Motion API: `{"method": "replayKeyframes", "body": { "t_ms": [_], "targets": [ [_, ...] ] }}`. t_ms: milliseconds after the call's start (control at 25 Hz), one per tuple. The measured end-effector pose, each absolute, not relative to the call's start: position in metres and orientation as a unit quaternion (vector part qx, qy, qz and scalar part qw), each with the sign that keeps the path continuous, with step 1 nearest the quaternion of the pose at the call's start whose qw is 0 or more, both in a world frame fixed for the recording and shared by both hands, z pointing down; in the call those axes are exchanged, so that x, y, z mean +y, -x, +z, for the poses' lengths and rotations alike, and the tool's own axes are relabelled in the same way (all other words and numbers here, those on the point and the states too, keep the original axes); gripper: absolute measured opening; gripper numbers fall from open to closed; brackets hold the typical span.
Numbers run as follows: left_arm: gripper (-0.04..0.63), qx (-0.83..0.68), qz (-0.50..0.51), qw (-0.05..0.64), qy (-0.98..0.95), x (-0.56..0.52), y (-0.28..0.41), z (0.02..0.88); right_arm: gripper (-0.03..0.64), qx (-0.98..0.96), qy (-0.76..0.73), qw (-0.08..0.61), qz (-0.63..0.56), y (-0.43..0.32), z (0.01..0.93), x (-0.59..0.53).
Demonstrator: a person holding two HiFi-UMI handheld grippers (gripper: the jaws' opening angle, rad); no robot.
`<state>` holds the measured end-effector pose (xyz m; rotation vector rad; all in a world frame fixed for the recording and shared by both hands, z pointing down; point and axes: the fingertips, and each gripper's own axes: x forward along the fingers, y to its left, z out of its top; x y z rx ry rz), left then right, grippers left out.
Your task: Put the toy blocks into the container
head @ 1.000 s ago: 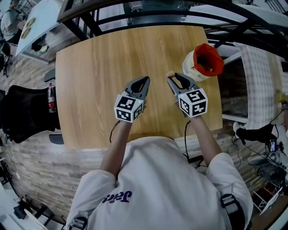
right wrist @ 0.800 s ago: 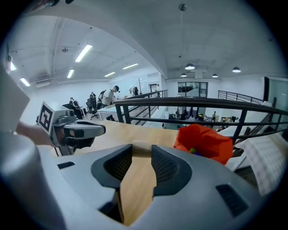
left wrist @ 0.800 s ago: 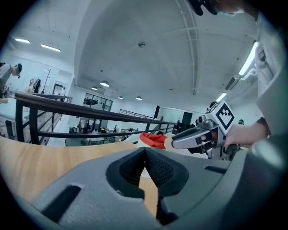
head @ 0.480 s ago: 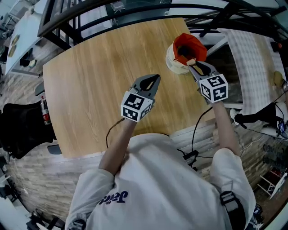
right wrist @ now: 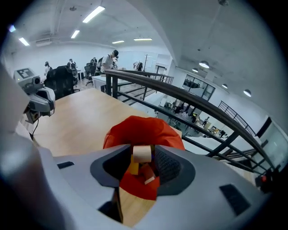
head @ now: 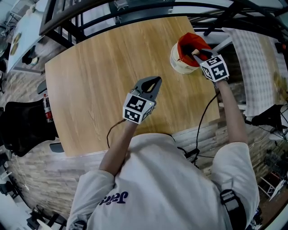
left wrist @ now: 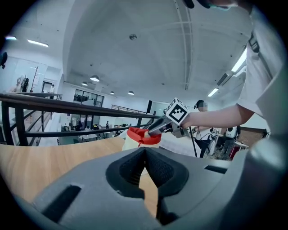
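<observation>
Closest to the person, the left hand-held gripper hovers over the middle of the light wooden table, pointing nearly level. Its own view shows the two grey jaws pressed together at the tips with nothing between them. Further out, at the table's far right corner, the right hand-held gripper tilts down over the cream bucket-shaped container with a red lining. From the head view you can barely make out what it carries. The right gripper view settles it: the jaws are clamped on a pale wooden cylinder block, held just above the container's red mouth. Down inside lie more toy blocks, among them a yellow block and a reddish-brown block, which neither other view reveals. The left gripper view shows the container side-on, with the right gripper's nose dipping into its rim. A black metal railing runs behind the table.
</observation>
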<state>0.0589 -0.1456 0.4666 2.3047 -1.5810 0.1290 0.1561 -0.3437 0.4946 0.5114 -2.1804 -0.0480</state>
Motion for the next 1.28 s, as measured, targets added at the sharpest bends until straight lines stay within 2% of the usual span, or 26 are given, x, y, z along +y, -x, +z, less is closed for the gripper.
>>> {"method": "replayKeyframes", "body": {
  "t_ms": [40, 200, 400, 520, 680, 800, 1040, 1160, 1280],
  "targets": [
    [0.012, -0.558, 0.044, 0.172, -0.811, -0.146, -0.057, 0.466, 0.163, -0.876, -0.203, 0.438, -0.019, -0.155, 0.496, -0.345],
    [0.012, -0.565, 0.041, 0.175, -0.806, -0.147, -0.049, 0.467, 0.163, -0.879, -0.203, 0.431, -0.019, -0.149, 0.491, -0.346],
    [0.012, -0.571, 0.029, 0.183, -0.800, -0.145, -0.036, 0.467, 0.163, -0.897, -0.209, 0.389, -0.016, -0.129, 0.470, -0.325],
    [0.012, -0.586, 0.019, 0.176, -0.791, -0.144, -0.020, 0.459, 0.163, -0.919, -0.209, 0.334, -0.011, -0.101, 0.445, -0.302],
    [0.012, -0.631, 0.003, 0.153, -0.761, -0.134, 0.020, 0.433, 0.161, -0.951, -0.209, 0.228, 0.021, -0.053, 0.404, -0.261],
    [0.012, -0.673, 0.007, 0.117, -0.730, -0.117, 0.052, 0.412, 0.107, -0.963, -0.202, 0.168, 0.054, -0.022, 0.383, -0.227],
    [0.012, -0.743, -0.003, 0.082, -0.664, -0.066, 0.107, 0.387, 0.025, -0.970, -0.194, 0.135, 0.057, 0.025, 0.373, -0.162],
    [0.012, -0.769, -0.011, 0.069, -0.636, -0.042, 0.124, 0.378, 0.017, -0.963, -0.244, 0.118, 0.006, 0.030, 0.366, -0.145],
    [0.012, -0.785, -0.016, 0.057, -0.616, -0.023, 0.130, 0.371, 0.016, -0.958, -0.263, 0.111, 0.015, 0.031, 0.371, -0.127]
  ]
}}
